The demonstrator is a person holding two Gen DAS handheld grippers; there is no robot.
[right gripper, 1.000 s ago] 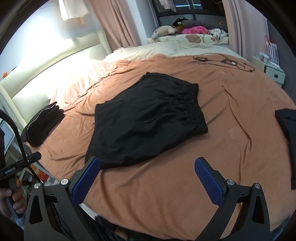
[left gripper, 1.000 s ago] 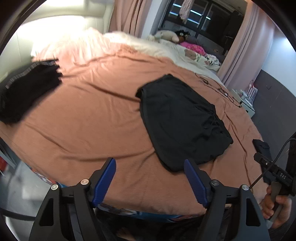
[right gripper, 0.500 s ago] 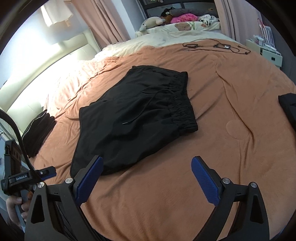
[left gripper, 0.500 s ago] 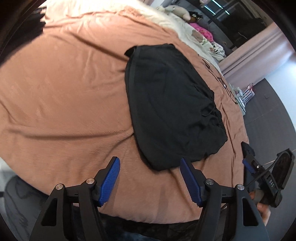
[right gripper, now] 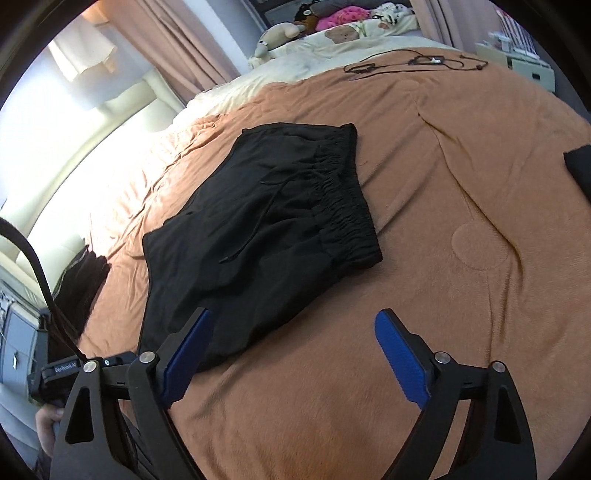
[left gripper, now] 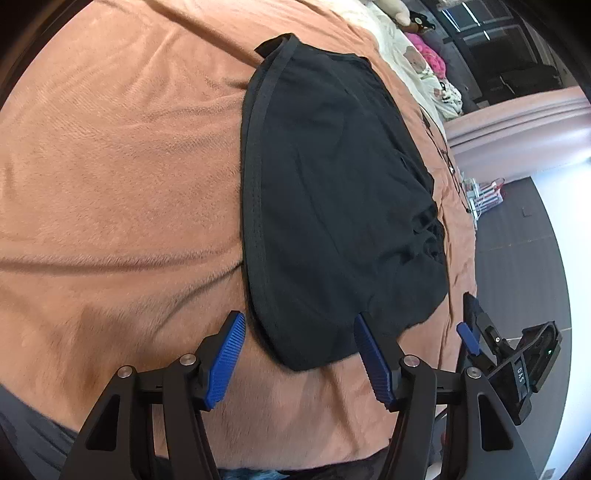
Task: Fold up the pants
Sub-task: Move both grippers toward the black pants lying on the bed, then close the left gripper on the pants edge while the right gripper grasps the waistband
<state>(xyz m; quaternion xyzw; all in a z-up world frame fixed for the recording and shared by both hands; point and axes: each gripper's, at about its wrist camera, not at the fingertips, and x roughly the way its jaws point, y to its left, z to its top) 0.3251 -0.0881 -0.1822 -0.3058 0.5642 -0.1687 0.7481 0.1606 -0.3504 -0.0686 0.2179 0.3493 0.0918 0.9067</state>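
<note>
Black pants [left gripper: 332,192], short with an elastic waistband [right gripper: 343,206], lie flat on the orange-brown blanket [left gripper: 110,166]. My left gripper [left gripper: 299,354] hovers at their near corner, which shows between the blue pads [left gripper: 227,356]. The jaws are closing and the pads do not press on the cloth. My right gripper [right gripper: 295,354] hangs over the near edge of the pants [right gripper: 258,229]. Its left pad [right gripper: 188,350] overlaps the hem and its right pad is over bare blanket. Its jaws are also closing, with nothing gripped. Each gripper appears in the other's view: the right gripper [left gripper: 509,354] and the left gripper [right gripper: 62,369].
A dark pile of folded clothes [right gripper: 81,280] lies at the bed's left side. Another black cloth [right gripper: 580,166] sits at the right edge. Cables [right gripper: 413,61] trail across the far blanket, before pillows and soft toys [right gripper: 280,33]. A hand [right gripper: 48,424] holds the left gripper.
Both grippers have come down and closer to the pants, and both pairs of jaws have narrowed. The left view has tilted down and rolled; the folded pile has left it.
</note>
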